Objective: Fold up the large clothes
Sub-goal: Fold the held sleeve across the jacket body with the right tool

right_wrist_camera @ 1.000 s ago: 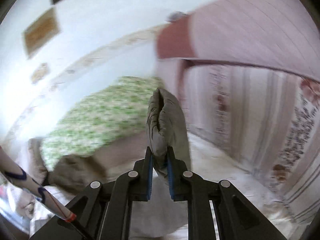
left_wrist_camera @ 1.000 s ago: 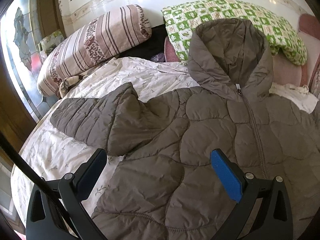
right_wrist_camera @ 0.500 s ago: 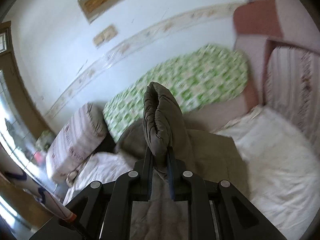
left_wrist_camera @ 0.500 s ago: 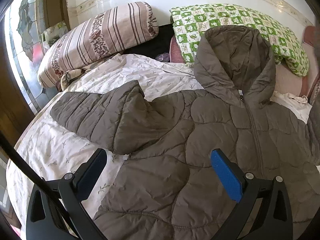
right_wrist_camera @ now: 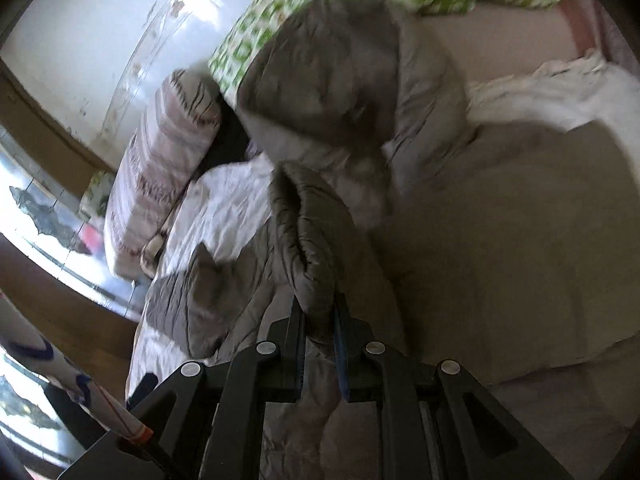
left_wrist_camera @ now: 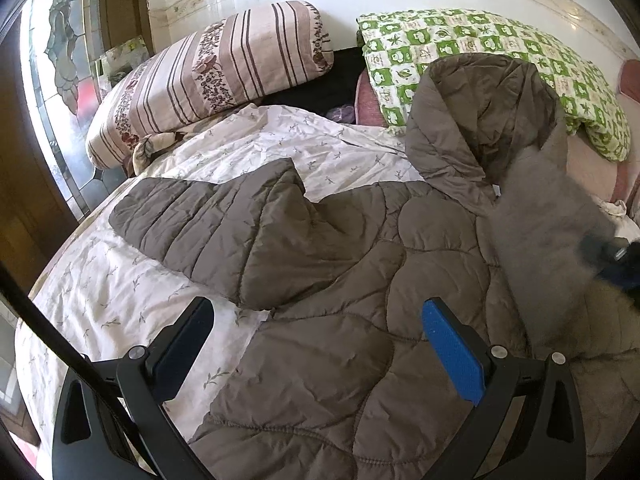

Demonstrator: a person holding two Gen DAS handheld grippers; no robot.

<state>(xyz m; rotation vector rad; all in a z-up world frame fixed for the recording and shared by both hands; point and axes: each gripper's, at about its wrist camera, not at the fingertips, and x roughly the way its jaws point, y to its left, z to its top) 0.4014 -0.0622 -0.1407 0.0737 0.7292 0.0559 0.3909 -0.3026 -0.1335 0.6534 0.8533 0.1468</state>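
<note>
Item: quilted jacket (left_wrist_camera: 328,332), spread front-up on bed (left_wrist_camera: 120,300). We log right gripper (right_wrist_camera: 320,320) clamped on sleeve (right_wrist_camera: 308,240), swung over jacket body; left gripper (left_wrist_camera: 316,340) fingers apart, above hem. Left sleeve unfolded; task early.

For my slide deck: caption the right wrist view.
Right hand-held gripper shut on a sleeve of the grey quilted jacket, carrying it over the bed.

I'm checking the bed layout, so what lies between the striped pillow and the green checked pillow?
In the left wrist view, a dark gap separates the striped pillow from the green checked pillow, with a small purple item at its lower edge.
</note>
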